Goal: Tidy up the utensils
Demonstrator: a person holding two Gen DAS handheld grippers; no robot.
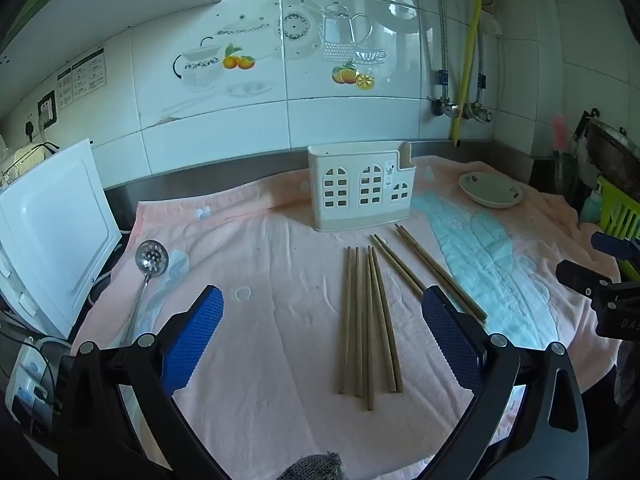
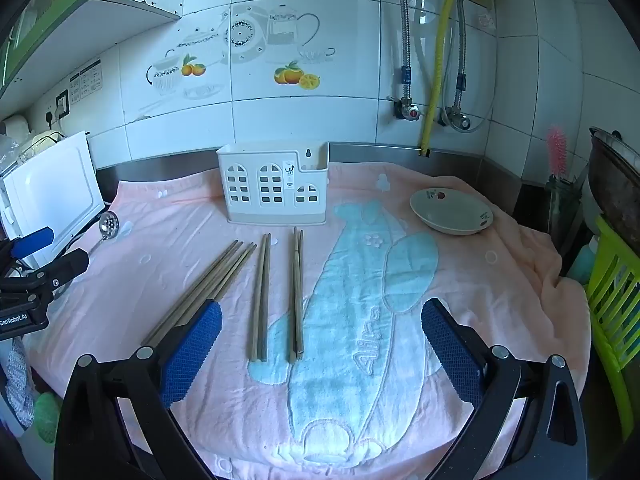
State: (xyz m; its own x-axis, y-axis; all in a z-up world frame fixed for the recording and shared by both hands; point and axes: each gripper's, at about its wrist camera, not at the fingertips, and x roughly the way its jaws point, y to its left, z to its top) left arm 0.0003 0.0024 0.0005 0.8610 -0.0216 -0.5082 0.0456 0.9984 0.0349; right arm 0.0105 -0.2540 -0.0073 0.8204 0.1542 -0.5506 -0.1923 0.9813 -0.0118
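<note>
A pink towel with a pale blue animal pattern [image 2: 460, 280] covers the surface. At the centre top of both views, a white plastic utensil holder with window-shaped cut-outs [image 1: 358, 190] stands upright against the tiled wall. A shallow cream ceramic dish [image 2: 450, 212] sits on the towel at the right of the frame. A slotted steel ladle [image 1: 150, 264] lies at the left edge of the towel, beside a white appliance [image 1: 48, 232]. A lime-green plastic rack [image 2: 612, 304] stands at the far right.

The brown wooden chopsticks [image 1: 370, 320] lie flat on the towel in front of the holder, apart from it: a bunch of four, then two pairs fanning to the right. Nothing lies across them.

The left tongs [image 1: 322, 332] are spread wide and empty; in the left wrist view the bunch lies between the blue pads [image 1: 192, 340], ahead of them. The right tongs [image 2: 322, 344] are likewise spread wide and empty, with the two pairs between their tips in the right wrist view.
</note>
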